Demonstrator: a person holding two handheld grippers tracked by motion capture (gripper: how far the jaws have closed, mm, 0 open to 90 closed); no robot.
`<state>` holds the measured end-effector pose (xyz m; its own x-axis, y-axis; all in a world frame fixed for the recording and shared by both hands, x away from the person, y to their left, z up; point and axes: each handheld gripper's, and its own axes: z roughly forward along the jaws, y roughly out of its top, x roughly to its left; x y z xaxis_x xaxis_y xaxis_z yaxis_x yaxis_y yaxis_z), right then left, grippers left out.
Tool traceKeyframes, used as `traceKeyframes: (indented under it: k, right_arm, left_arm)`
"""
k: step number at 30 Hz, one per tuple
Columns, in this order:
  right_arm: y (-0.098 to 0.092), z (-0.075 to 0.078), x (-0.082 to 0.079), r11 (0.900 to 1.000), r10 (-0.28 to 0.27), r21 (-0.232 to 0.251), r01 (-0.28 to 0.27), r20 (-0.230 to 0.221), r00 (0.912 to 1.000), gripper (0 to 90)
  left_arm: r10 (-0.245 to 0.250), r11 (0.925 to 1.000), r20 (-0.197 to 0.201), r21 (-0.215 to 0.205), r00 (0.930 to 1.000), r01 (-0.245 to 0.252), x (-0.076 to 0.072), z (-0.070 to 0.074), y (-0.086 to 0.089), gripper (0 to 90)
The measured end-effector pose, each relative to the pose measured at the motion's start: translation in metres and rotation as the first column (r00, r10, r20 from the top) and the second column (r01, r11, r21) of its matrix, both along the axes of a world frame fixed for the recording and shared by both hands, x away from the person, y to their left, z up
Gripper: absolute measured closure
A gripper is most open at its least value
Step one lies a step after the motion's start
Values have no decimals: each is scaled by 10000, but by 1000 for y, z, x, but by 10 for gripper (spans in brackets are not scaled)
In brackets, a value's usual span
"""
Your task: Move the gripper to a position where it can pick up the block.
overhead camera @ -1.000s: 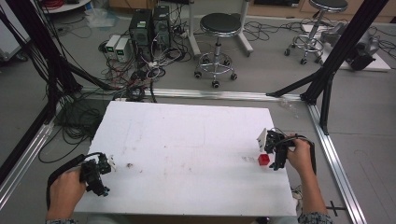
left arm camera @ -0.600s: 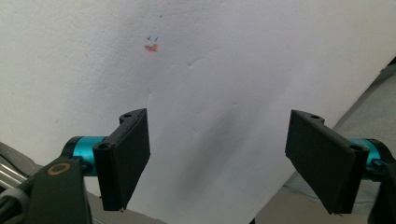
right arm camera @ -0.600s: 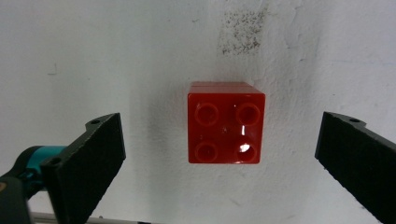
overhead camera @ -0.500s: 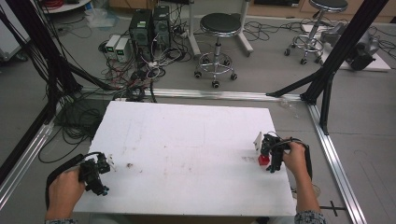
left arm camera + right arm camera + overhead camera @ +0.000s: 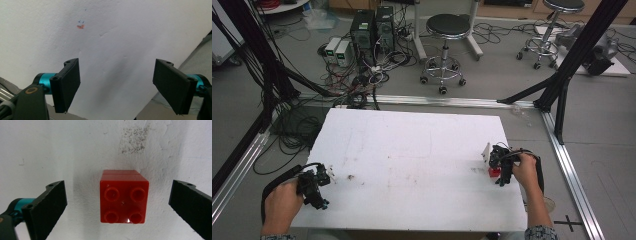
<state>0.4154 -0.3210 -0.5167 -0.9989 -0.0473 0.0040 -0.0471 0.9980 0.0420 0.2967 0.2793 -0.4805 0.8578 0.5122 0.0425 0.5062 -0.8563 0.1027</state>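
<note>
A red brick (image 5: pixel 124 196) with studs on top stands on the white table (image 5: pixel 412 165) near its right edge; in the high view the red brick (image 5: pixel 494 172) sits just under my right gripper (image 5: pixel 499 165). The right gripper (image 5: pixel 117 206) hangs over it, open, one jaw on each side and neither touching. My left gripper (image 5: pixel 319 184) is at the table's front left corner. In its own view the left gripper (image 5: pixel 117 87) is open above bare table, with nothing between its jaws.
A small white piece (image 5: pixel 486 152) lies beside the right gripper. A dark speck (image 5: pixel 349 177) and an orange mark (image 5: pixel 80 26) are on the board. The table's right edge (image 5: pixel 197 47) is close to the left gripper's view. Stools, computers and cables stand on the floor beyond.
The right hand has drawn slightly toward the near edge and settled over the red brick. The left hand has hardly moved.
</note>
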Motion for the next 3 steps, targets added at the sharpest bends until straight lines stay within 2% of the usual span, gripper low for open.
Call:
traceKeyframes:
  k: [3]
  right_arm:
    - [0, 0, -1, 10000, -53, 10, 53, -5, 10000, 8]
  left_arm:
    - [25, 10000, 5, -30, 10000, -25, 0, 0, 1, 222]
